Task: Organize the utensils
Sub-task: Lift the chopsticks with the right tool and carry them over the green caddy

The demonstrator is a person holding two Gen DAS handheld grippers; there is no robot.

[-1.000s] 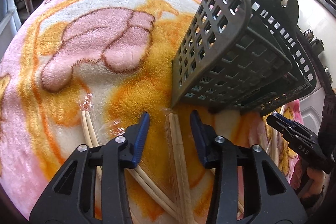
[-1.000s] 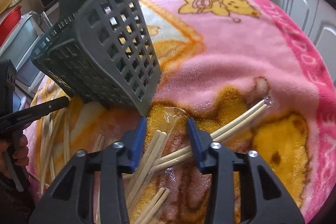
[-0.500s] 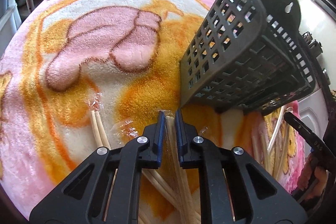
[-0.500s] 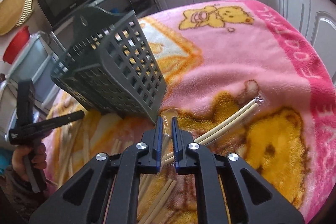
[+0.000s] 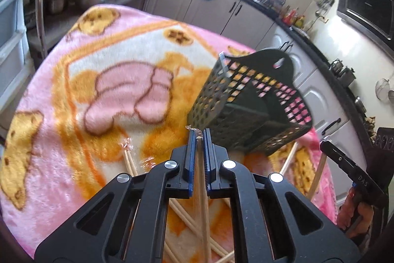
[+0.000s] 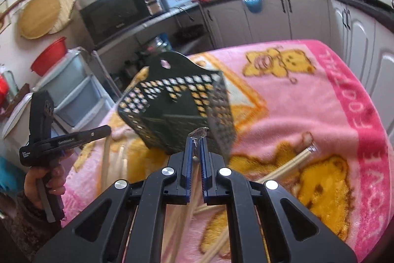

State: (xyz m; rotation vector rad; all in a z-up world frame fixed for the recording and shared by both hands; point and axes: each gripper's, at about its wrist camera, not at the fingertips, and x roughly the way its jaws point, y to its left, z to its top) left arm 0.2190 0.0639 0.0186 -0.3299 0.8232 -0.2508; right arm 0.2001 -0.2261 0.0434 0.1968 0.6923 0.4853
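Above the pink blanket (image 5: 61, 95), my left gripper (image 5: 199, 137) is clamped on a wrapped pair of chopsticks (image 5: 202, 179), its jaws nearly together. My right gripper (image 6: 195, 139) pinches another wrapped pair (image 6: 194, 171) the same way. The dark utensil basket (image 5: 248, 102) lies tilted on the blanket just ahead of both, with loose chopstick packs (image 6: 288, 166) scattered on the cloth below me

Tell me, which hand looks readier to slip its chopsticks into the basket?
Probably right. The right gripper, shut on wrapped chopsticks, points into the basket at its open mouth; the left gripper, shut on another pair, faces its side-wall corner.
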